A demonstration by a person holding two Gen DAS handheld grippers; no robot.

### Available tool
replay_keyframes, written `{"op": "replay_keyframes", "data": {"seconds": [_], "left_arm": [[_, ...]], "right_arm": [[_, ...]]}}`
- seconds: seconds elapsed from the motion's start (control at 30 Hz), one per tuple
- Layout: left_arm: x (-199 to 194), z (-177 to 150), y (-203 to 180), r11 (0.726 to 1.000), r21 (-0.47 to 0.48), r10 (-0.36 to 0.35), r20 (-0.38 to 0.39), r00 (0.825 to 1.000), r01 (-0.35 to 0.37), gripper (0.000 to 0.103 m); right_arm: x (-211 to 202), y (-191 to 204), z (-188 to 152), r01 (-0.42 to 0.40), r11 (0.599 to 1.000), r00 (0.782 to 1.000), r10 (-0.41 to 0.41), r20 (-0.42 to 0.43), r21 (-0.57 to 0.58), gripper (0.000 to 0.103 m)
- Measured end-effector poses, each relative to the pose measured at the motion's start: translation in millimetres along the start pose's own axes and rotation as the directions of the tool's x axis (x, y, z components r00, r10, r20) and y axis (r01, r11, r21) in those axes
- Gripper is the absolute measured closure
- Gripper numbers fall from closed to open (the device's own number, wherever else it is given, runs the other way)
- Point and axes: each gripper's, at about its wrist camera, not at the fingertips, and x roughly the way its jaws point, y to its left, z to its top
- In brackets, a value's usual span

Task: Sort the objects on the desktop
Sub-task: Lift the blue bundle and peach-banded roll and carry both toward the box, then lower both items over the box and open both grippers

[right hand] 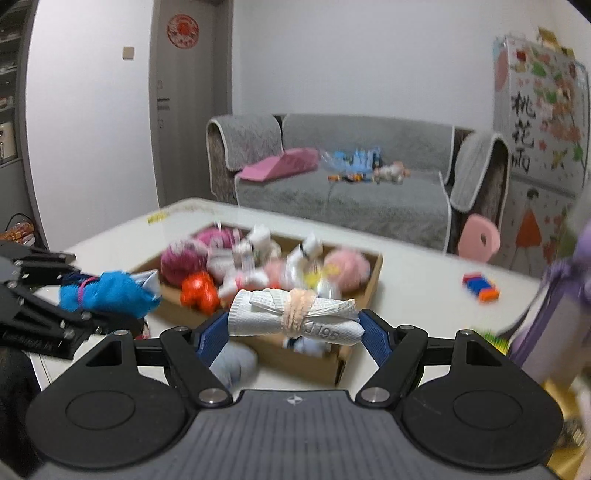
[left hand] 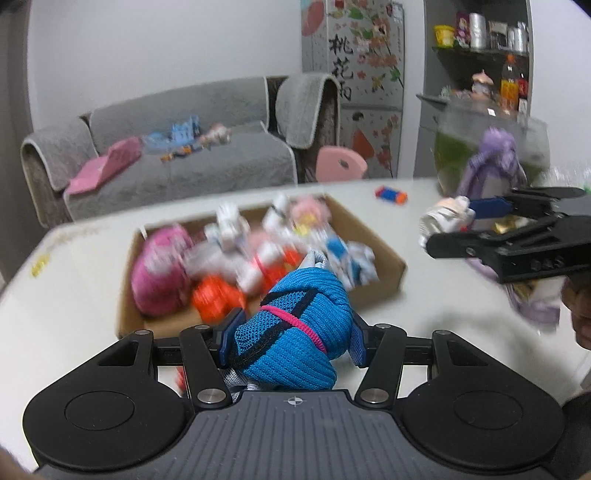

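A blue bundle [left hand: 295, 325] is clamped by the left gripper [left hand: 291, 338] and a white roll [right hand: 295, 317] by the right gripper [right hand: 295, 325], held above the cardboard box [right hand: 364, 291], seemingly for sorting.

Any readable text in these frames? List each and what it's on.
"桃花雨": brush characters on the decorated fridge door.
"195", after a blurred mark: on the white rolled bundle in the right gripper.
Round red door ornament, shelf labels: too blurred.

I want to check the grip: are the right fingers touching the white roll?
Touching. In the right wrist view both blue fingers press on the ends of the white roll, with no gap at either end.
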Motion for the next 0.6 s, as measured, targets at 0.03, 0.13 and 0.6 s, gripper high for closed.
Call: {"op": "replay_keyframes", "data": {"seconds": [0.03,0.13,0.6], "left_arm": [[-1.9,9.5,5.1,1.000,-0.004,0.003,0.012,1.000,-0.003,0.041],[-5.9,40.7,21.5,1.000,-0.015,0.020,0.047,0.999,-0.019,0.041],[50.6,114.6,45.1,0.998,-0.010,0.058,0.023,0.998,-0.058,0.041]], "right_arm": [[-1.2,-0.4,6.3,0.001,1.000,1.000,-0.001,0.009,-0.007,0.031],[-1.3,-2.2,28.8,0.009,0.999,0.999,-0.008,0.038,-0.033,0.030],[51.1,-15.8,91.5,-0.011,0.998,0.998,0.015,0.064,-0.056,0.030]]}}
